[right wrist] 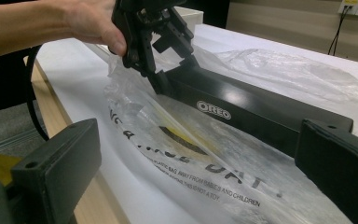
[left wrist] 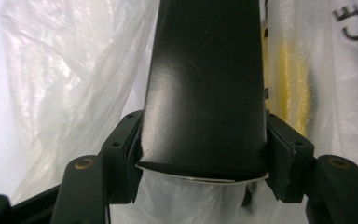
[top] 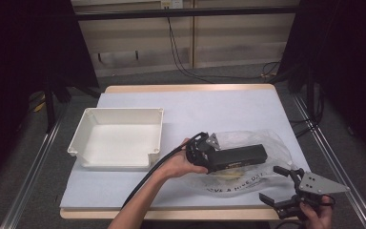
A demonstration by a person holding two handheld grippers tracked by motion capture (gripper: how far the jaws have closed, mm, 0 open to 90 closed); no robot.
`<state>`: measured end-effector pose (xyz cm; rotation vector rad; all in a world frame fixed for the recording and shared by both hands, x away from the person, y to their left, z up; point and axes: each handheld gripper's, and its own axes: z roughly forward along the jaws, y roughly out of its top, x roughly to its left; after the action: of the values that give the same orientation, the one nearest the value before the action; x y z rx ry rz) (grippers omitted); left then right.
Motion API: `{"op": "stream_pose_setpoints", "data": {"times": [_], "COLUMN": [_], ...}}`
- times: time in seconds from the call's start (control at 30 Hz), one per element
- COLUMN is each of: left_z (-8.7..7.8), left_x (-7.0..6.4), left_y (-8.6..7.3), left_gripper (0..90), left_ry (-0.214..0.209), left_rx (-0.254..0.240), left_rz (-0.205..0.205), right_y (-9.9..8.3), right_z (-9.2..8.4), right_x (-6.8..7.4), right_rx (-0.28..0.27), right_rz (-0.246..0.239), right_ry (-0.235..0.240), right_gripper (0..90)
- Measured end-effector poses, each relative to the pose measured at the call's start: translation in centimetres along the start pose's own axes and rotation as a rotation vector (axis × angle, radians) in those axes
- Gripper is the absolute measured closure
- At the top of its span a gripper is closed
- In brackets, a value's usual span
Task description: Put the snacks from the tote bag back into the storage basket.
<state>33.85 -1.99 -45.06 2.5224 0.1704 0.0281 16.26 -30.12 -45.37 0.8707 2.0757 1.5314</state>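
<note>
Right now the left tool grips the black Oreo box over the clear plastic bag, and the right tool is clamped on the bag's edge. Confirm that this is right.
Not quite. The right tool is not clamped on the clear plastic bag: the high view shows its jaws standing open, apart from the bag, near the table's front edge. The rest holds: the left tool grips the black Oreo box over the bag.

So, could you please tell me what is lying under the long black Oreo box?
The clear plastic bag with black lettering and a yellow print lies beneath the black Oreo box, which the left gripper clamps. The box covers whatever is directly beneath it.
</note>
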Motion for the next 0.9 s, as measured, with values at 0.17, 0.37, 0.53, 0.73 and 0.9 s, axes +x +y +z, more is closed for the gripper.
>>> {"op": "stream_pose_setpoints", "data": {"times": [0.17,0.37,0.53,0.73,0.9], "left_z": [-0.1,-0.2,-0.7,-1.5,-2.3], "left_x": [0.1,0.0,0.1,-0.2,-0.2], "left_y": [0.1,0.1,0.1,0.4,0.5], "left_gripper": [42.2,42.9,42.9,43.0,43.0], "left_ry": [-0.011,-0.029,-0.033,-0.034,-0.03], "left_rx": [-0.003,-0.007,-0.017,-0.037,-0.049], "left_rz": [-0.009,-0.012,-0.018,-0.012,-0.003], "right_y": [-0.1,-0.1,-0.1,-0.2,-0.2], "right_z": [0.1,0.1,0.0,0.0,-0.1], "right_x": [0.0,-0.1,0.0,-0.2,-0.3], "right_rx": [0.007,-0.004,-0.009,-0.012,-0.017], "right_rz": [0.004,0.007,0.004,0.013,0.017], "right_ry": [0.0,0.001,-0.001,-0.005,-0.011], "right_gripper": [0.0,0.0,0.0,0.0,0.0]}}
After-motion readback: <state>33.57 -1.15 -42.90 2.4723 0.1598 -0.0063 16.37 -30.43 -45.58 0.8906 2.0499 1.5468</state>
